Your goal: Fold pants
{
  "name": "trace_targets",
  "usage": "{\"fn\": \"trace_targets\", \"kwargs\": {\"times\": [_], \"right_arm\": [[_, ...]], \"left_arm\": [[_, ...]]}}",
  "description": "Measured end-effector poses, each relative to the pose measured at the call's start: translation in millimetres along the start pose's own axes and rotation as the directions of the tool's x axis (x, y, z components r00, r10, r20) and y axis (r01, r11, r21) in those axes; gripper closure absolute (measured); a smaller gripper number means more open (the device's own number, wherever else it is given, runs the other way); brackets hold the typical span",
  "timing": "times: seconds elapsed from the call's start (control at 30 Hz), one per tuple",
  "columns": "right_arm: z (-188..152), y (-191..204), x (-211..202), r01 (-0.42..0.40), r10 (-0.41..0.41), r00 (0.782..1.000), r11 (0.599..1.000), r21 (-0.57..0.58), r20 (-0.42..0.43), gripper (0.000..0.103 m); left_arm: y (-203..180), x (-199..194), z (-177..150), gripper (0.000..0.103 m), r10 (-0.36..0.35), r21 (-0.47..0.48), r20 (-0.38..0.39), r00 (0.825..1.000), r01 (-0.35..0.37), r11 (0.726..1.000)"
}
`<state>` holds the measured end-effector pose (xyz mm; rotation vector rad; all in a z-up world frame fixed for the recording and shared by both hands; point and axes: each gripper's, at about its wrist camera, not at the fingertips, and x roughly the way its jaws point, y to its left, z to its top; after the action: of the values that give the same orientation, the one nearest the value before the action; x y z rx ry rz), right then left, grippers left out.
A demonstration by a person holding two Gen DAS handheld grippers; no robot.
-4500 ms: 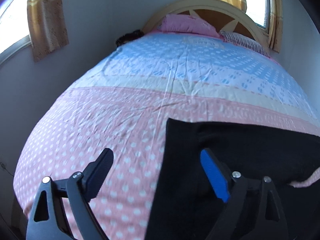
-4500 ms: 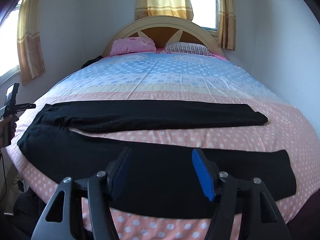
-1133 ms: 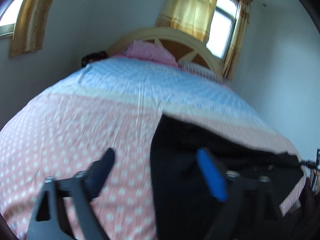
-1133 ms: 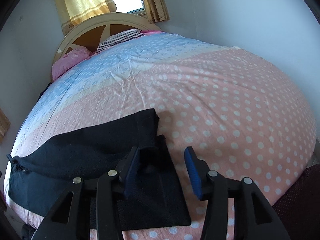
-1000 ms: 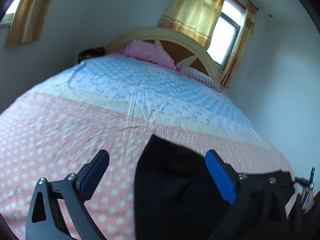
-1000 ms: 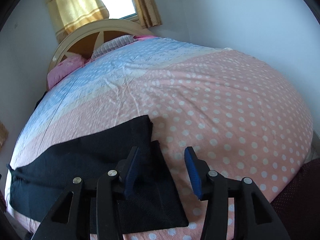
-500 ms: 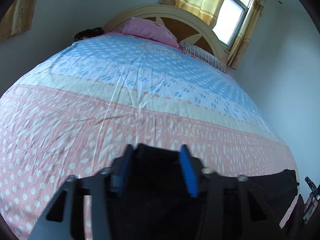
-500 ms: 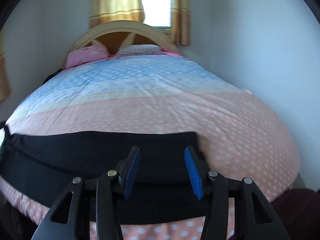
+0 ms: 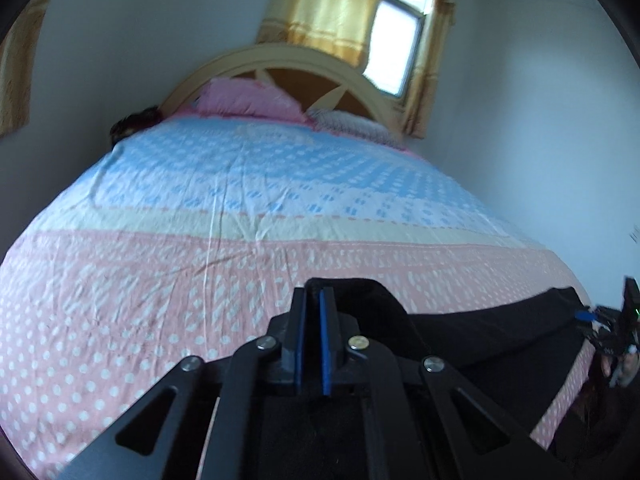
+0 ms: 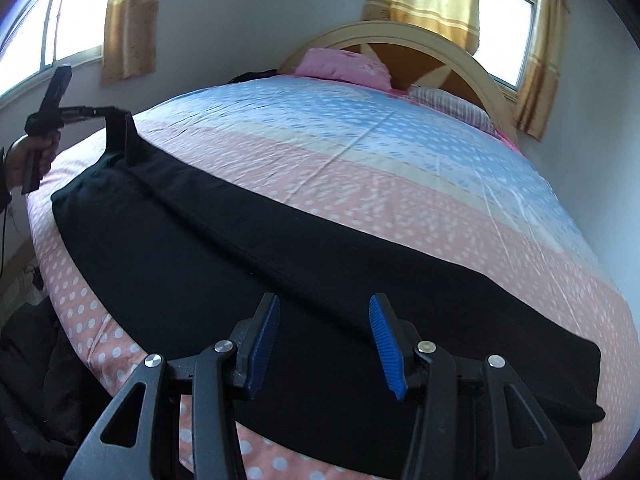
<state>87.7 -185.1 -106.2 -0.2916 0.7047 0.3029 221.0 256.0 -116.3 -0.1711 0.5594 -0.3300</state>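
Note:
Black pants [image 10: 240, 264] lie lengthwise across the near pink part of the bed, one leg stacked on the other. In the right wrist view my left gripper [image 10: 120, 132] pinches the far left corner of the pants and holds it lifted, with a hand [image 10: 30, 156] on its handle. From the left wrist view the left gripper [image 9: 313, 294] is shut on a raised fold of the black pants [image 9: 480, 332]. My right gripper [image 10: 324, 308] stands open just above the pants near the right end, with nothing between its fingers. It shows small at the far right as right gripper [image 9: 604, 320].
The bed sheet [image 10: 400, 184] is pink with white dots near me and blue farther back. A pink pillow [image 10: 344, 64] and a striped pillow [image 10: 448, 100] lean on the arched headboard [image 10: 420, 36]. Walls close in at right. Dark items [image 10: 32, 360] sit beside the bed at left.
The left gripper went from wide open to shut on the pants' edge and lifted it. The right gripper stayed open and swung from the leg end toward the pants' length.

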Motion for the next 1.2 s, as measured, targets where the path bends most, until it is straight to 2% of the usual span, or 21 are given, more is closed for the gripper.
{"fn": "trace_targets", "kwargs": {"times": [0.17, 0.27, 0.37, 0.4, 0.5, 0.63, 0.67, 0.7, 0.77, 0.8, 0.83, 0.87, 0.9, 0.93, 0.97, 1.0, 1.1, 1.13, 1.2], "right_arm": [[-2.8, -3.9, 4.0, 0.001, -0.001, 1.0, 1.0, 0.01, -0.008, 0.054], [-6.2, -8.4, 8.3, -0.004, 0.005, 1.0, 1.0, 0.027, -0.028, 0.054], [-10.2, 2.3, 17.0, -0.012, 0.011, 0.998, 1.0, -0.023, -0.065, 0.041], [-10.4, 9.5, 21.8, -0.007, 0.002, 0.997, 0.998, -0.062, -0.072, 0.041], [-4.8, 23.5, 38.2, 0.051, -0.064, 0.994, 0.988, -0.146, -0.088, 0.041], [8.3, 27.3, 61.9, 0.051, -0.075, 0.99, 0.981, -0.19, -0.12, 0.042], [10.4, 28.2, 69.1, 0.059, -0.088, 0.987, 0.978, -0.201, -0.137, 0.046], [12.9, 28.5, 73.0, 0.042, -0.072, 0.987, 0.978, -0.205, -0.142, 0.06], [16.2, 29.9, 73.1, 0.011, -0.041, 0.989, 0.979, -0.202, -0.144, 0.078], [16.4, 31.3, 72.6, 0.019, -0.05, 0.989, 0.977, -0.213, -0.142, 0.079], [15.9, 32.1, 71.5, 0.021, -0.053, 0.989, 0.975, -0.222, -0.141, 0.079], [14.3, 33.6, 70.0, 0.017, -0.051, 0.989, 0.973, -0.23, -0.14, 0.079], [12.3, 33.8, 68.9, 0.017, -0.05, 0.989, 0.972, -0.234, -0.137, 0.079], [10.8, 33.7, 68.1, 0.02, -0.053, 0.99, 0.972, -0.235, -0.134, 0.079], [9.6, 33.3, 67.0, 0.024, -0.055, 0.99, 0.972, -0.234, -0.129, 0.079], [8.8, 32.7, 66.0, 0.024, -0.054, 0.991, 0.973, -0.231, -0.123, 0.079], [7.9, 30.8, 64.6, 0.024, -0.052, 0.992, 0.974, -0.224, -0.119, 0.079], [8.9, 31.1, 65.2, 0.026, -0.054, 0.991, 0.974, -0.226, -0.119, 0.079], [9.3, 33.9, 66.1, 0.032, -0.06, 0.991, 0.973, -0.23, -0.116, 0.079]], "left_arm": [[9.1, -55.7, -31.0, 0.097, -0.107, 0.023, 0.082, 0.991, 0.106, 0.994], [9.6, -62.2, -55.4, 0.097, -0.089, 0.041, 0.045, 0.995, 0.088, 0.995], [13.8, -51.4, -76.6, 0.098, -0.047, 0.042, -0.011, 0.999, 0.047, 0.998], [15.2, -47.9, -79.9, 0.098, -0.041, 0.034, -0.012, 0.999, 0.041, 0.999], [18.9, -39.3, -80.6, 0.098, -0.036, 0.011, -0.003, 0.999, 0.036, 0.999], [18.1, -33.2, -71.5, 0.098, -0.036, 0.011, 0.007, 0.999, 0.036, 0.999], [17.5, -32.4, -69.8, 0.098, -0.038, 0.014, 0.005, 0.999, 0.038, 0.999], [16.7, -31.8, -68.9, 0.098, -0.037, 0.02, 0.003, 0.999, 0.037, 0.999], [15.4, -30.2, -68.5, 0.098, -0.02, 0.02, -0.018, 1.0, 0.02, 1.0], [16.4, -30.4, -69.3, 0.097, -0.017, 0.012, -0.028, 0.999, 0.017, 1.0], [17.1, -31.1, -70.1, 0.09, -0.011, 0.006, -0.034, 0.999, 0.011, 1.0], [16.8, -32.9, -71.3, 0.07, 0.001, 0.003, -0.047, 0.999, -0.001, 1.0], [15.7, -35.0, -73.4, 0.057, 0.014, 0.015, -0.047, 0.999, -0.014, 1.0], [10.5, -38.9, -75.4, 0.031, 0.051, 0.051, -0.036, 0.998, -0.05, 0.997], [-0.9, -44.5, -78.9, 0.016, 0.116, 0.133, -0.013, 0.993, -0.113, 0.985], [-8.0, -47.2, -81.8, 0.014, 0.139, 0.201, 0.0, 0.99, -0.136, 0.97], [-38.1, -43.6, -91.2, 0.016, 0.228, 0.437, -0.003, 0.974, -0.204, 0.876], [-45.5, -38.6, -93.5, 0.019, 0.256, 0.498, -0.007, 0.967, -0.219, 0.839], [-53.5, -26.4, -95.8, 0.029, 0.289, 0.578, -0.03, 0.957, -0.22, 0.786]]}}
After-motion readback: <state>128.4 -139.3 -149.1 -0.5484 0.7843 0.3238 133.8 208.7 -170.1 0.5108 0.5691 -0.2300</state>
